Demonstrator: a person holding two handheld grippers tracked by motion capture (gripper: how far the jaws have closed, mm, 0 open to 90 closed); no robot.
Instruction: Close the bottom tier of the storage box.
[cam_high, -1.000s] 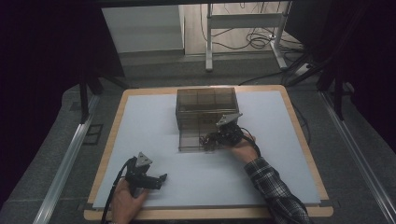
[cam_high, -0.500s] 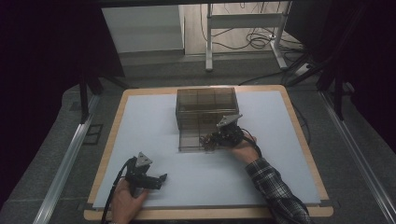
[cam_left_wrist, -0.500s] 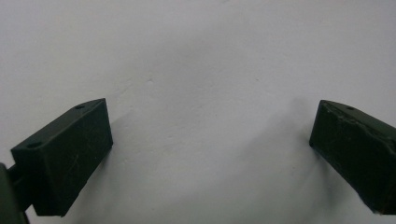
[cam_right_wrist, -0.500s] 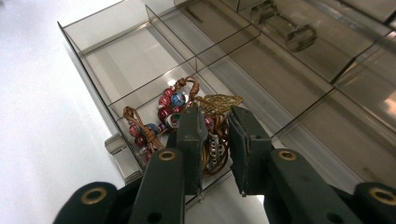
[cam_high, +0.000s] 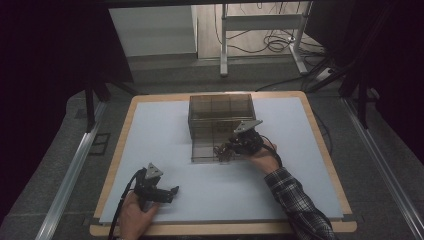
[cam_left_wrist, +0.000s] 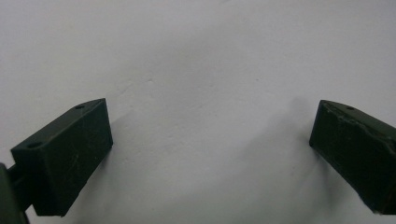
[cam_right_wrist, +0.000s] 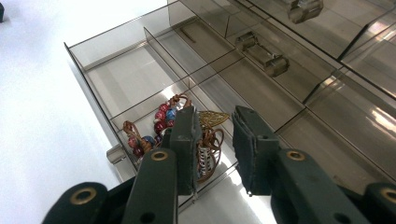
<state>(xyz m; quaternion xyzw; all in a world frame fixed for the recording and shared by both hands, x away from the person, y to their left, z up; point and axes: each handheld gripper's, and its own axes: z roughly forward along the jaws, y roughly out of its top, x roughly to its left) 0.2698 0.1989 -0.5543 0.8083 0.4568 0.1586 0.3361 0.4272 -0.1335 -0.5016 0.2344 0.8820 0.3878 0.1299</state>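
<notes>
Beaded jewellery (cam_right_wrist: 161, 122) lying in the pulled-out drawer (cam_right_wrist: 116, 79) of a smoked-plastic organiser (cam_high: 220, 114).
Red and blue beads, brown cord and a gold filigree leaf are seen in the front compartment; the right tongs (cam_right_wrist: 212, 140), just opening, stand slightly parted above them, gripping nothing. The left tongs (cam_left_wrist: 210, 140) are spread wide over the matte white worktop (cam_high: 150, 130).

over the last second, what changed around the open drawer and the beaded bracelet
The right tongs have just been opening over the pulled-out drawer; the beaded bracelet lies in the drawer's front compartment and the pads no longer press on it, so it looks let go. The right hand barely shifted. The left tongs rest open over the bare mat, and the smoked plastic organizer and its drawer are as before.
</notes>
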